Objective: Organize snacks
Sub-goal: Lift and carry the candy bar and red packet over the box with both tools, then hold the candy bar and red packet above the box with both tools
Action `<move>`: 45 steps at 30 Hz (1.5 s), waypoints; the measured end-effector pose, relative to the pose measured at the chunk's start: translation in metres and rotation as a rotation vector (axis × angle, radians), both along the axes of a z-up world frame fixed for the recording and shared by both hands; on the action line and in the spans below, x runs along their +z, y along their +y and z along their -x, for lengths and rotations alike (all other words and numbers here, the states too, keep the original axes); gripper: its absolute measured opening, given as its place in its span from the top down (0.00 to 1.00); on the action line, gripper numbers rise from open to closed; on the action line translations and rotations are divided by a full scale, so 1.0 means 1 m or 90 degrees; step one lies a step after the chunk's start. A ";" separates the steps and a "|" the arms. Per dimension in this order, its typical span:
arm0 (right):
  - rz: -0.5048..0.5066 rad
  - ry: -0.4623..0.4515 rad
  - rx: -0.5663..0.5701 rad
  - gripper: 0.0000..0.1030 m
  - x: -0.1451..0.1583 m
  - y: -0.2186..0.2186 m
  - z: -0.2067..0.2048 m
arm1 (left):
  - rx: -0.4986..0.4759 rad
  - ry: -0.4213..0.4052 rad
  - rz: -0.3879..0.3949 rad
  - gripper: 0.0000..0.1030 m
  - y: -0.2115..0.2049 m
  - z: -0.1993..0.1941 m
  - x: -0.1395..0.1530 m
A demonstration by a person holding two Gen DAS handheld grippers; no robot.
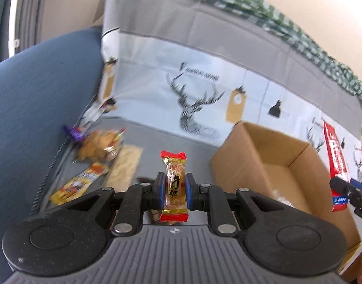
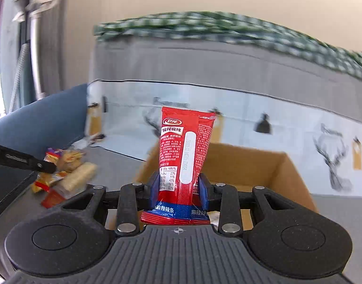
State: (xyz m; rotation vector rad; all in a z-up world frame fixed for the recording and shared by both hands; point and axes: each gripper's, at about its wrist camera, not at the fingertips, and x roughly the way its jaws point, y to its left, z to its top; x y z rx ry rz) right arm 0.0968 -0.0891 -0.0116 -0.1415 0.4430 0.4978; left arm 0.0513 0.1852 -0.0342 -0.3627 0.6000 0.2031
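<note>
My left gripper [image 1: 174, 184] is shut on a small nougat candy [image 1: 174, 165] in a clear wrapper with red ends, held upright above the grey sofa seat. An open cardboard box [image 1: 275, 165] sits to its right. My right gripper [image 2: 179, 187] is shut on a red and blue spicy strip packet [image 2: 183, 156], held upright in front of the same box [image 2: 251, 165]. That packet also shows in the left wrist view [image 1: 335, 165] at the far right. A pile of loose snacks [image 1: 98, 146] lies on the seat at the left, also in the right wrist view [image 2: 65, 172].
The sofa has a blue armrest [image 1: 39, 94] on the left and a grey and white deer-print backrest cover [image 1: 192, 99] behind. A green checked cloth [image 2: 228, 28] lies along the backrest top. A yellow snack packet [image 1: 72, 187] lies near the seat's front left.
</note>
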 end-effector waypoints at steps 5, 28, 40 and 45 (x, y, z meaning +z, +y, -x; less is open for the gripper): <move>0.009 -0.009 -0.017 0.66 -0.005 -0.027 -0.003 | -0.025 -0.044 -0.006 0.83 -0.031 -0.011 0.009; 0.040 -0.001 -0.070 0.66 -0.022 -0.080 -0.018 | -0.156 -0.137 -0.037 0.83 -0.140 -0.051 0.010; 0.044 -0.002 -0.065 0.65 -0.023 -0.076 -0.018 | -0.179 -0.149 -0.054 0.83 -0.150 -0.050 0.010; 0.045 -0.002 -0.064 0.65 -0.023 -0.076 -0.018 | -0.179 -0.153 -0.054 0.83 -0.150 -0.049 0.010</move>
